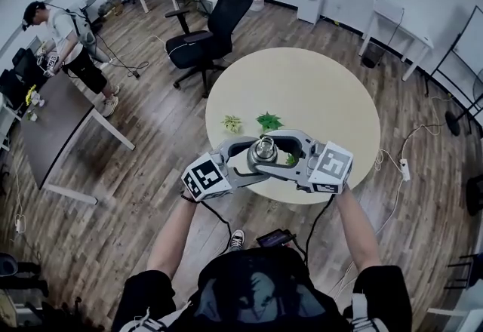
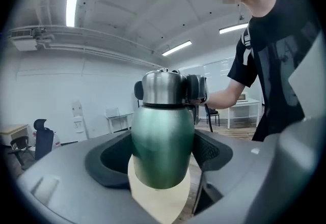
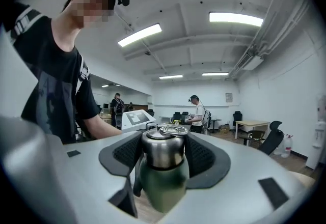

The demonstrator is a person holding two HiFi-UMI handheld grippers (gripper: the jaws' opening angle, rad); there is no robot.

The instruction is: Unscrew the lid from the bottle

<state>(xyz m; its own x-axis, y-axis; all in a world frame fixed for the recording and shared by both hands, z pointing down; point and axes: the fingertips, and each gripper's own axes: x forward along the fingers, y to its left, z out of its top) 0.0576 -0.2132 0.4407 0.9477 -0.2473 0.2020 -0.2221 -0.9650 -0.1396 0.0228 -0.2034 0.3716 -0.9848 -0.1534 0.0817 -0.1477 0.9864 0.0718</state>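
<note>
Green bottle (image 2: 162, 141) held up over tabletop (image 1: 317, 96) edge. Left gripper (image 2: 163, 157) fingers clench its body, right gripper (image 3: 163, 152) fingers clamp the steel lid (image 3: 162, 141) (rigid, probably hefty, slick: squeeze lid sides firmly).

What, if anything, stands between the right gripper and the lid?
Nothing visible. The lid sits between the jaws of the right gripper, pads against its sides; the left gripper clamps the bottle below.

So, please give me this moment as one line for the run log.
left gripper: shut on green metal bottle | right gripper: shut on round steel lid | lid: on bottle, not yet off
</note>
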